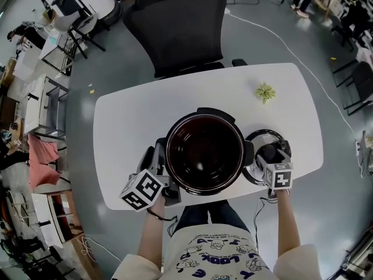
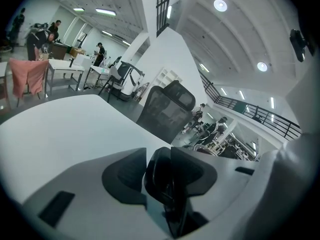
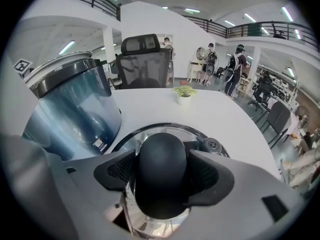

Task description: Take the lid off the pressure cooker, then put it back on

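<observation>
The pressure cooker [image 1: 204, 153] stands open at the middle of the white table [image 1: 134, 121], its dark pot bare. Its steel lid [image 1: 256, 140] lies flat on the table just right of it. My right gripper [image 1: 269, 155] hangs over the lid, and in the right gripper view the black knob [image 3: 161, 169] sits between its jaws [image 3: 161, 173] with the pads barely off it. My left gripper [image 1: 161, 167] is at the cooker's left side, shut on the black side handle [image 2: 167, 179]. The cooker's blue-grey wall [image 3: 75, 109] rises left of the lid's rim [image 3: 200, 134].
A small green plant [image 1: 265, 91] stands at the table's far right, also seen as the plant [image 3: 184, 91] beyond the lid. A black office chair [image 1: 178, 28] is pushed up to the far edge. Desks and people are farther back in the room.
</observation>
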A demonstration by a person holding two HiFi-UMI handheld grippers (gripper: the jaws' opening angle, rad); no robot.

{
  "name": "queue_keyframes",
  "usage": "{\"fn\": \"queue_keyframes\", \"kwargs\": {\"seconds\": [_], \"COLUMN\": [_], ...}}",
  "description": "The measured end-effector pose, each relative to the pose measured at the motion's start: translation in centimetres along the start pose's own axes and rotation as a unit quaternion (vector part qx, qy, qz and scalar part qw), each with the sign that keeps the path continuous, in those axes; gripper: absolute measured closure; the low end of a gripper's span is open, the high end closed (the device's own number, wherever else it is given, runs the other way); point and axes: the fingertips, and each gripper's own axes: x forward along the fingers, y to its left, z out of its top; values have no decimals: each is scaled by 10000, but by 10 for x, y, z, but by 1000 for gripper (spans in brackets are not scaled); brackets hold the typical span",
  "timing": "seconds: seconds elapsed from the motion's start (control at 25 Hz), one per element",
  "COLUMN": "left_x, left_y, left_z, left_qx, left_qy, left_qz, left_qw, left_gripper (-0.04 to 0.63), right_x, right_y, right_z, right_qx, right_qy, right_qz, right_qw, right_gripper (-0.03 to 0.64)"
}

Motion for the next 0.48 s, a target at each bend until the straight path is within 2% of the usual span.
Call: {"fn": "queue_keyframes", "kwargs": {"seconds": [0.04, 0.12, 0.32, 0.48], "left_x": [-1, -4, -11, -17], "left_y": [-1, -3, -9, -22], "left_z": [1, 4, 17, 34], "left_qx": [64, 149, 311, 687], "left_qy": [-23, -72, -280, -559], "left_qz": [-4, -34, -128, -183], "left_qw": [10000, 9999, 9990, 9959], "left_gripper": [442, 439, 426, 422], "right_x": [0, -4, -26, -56], "right_y": [1, 3, -1, -2], "right_z": [1, 6, 36, 72], "right_qx": [40, 100, 203, 384], "right_qy": [-48, -173, -706, -1322], "right_qz": [39, 33, -163, -255], "right_qw": [10000, 9998, 9972, 9902], "right_gripper": [248, 225, 216, 222]}}
